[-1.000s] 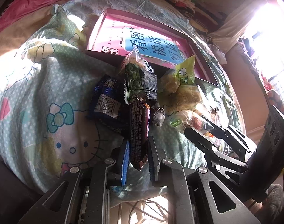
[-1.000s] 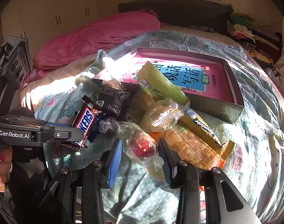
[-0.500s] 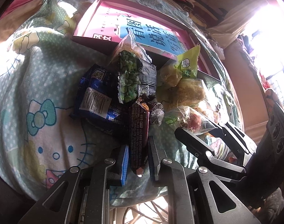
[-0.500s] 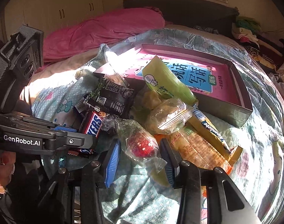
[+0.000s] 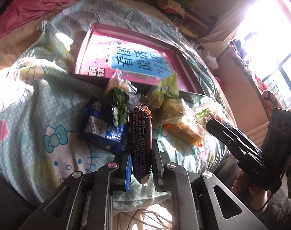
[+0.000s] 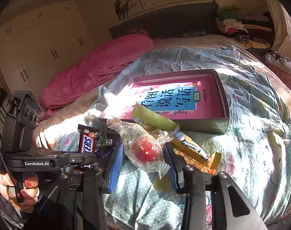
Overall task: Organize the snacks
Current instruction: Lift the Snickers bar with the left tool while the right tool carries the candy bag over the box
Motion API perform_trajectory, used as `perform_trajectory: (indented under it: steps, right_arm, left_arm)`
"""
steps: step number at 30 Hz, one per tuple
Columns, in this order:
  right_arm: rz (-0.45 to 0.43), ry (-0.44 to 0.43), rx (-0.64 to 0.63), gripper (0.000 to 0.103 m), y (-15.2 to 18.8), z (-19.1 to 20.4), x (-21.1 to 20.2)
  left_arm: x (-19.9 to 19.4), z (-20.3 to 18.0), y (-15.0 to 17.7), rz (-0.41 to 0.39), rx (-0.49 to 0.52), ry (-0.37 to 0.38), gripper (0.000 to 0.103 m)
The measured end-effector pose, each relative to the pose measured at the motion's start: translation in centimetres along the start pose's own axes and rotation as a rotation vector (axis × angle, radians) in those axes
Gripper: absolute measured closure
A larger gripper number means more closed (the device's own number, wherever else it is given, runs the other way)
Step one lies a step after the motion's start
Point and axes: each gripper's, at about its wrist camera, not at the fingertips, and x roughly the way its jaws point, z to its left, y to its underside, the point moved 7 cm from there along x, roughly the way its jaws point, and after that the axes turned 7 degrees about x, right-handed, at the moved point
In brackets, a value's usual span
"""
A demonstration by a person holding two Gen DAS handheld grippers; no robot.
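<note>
My left gripper [image 5: 140, 153] is shut on the lower end of a brown Snickers bar [image 5: 140, 134], which stands up clear of the snack pile. In the right wrist view the same bar [image 6: 87, 141] sticks up from that gripper's side. My right gripper [image 6: 143, 161] is shut on a clear packet with a red round snack [image 6: 145, 151], lifted off the bedspread. Behind the pile lies an open box [image 6: 222, 95] with a pink inside and a blue-titled book flat in it; its near left corner [image 5: 84, 57] shows in the left wrist view.
On the cartoon-print bedspread [image 5: 40, 115] lie a blue packet [image 5: 99, 126], a green pea packet [image 5: 119, 103], a yellow-green pouch [image 6: 153, 117], a long yellow bar [image 6: 189, 147] and an orange cracker pack [image 5: 183, 132]. A pink duvet [image 6: 97, 65] is heaped at the back left. Clothes are piled at the back right.
Both grippers have risen with their snacks. The Snickers bar now stands clear of the pile, and the red snack packet has come up off the bedspread.
</note>
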Motion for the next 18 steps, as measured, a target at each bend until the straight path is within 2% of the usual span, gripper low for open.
perform_trajectory:
  steps: [4,9,18]
  right_arm:
    - [-0.033,0.028,0.023,0.060,-1.6,-1.1,-0.3]
    - [-0.068,0.065,0.045,0.060,-3.6,-2.6,0.0]
    - [-0.098,0.131,0.094,0.060,-6.3,-5.3,2.2]
  left_arm:
    - [-1.0,1.2,-1.9,-0.059,-0.002,-0.047,0.086]
    - [-0.7,3.7,-4.6,-0.094,-0.030,-0.092,0.086]
    - [1.7,5.2,-8.6,-0.113,-0.014,-0.104,0.086]
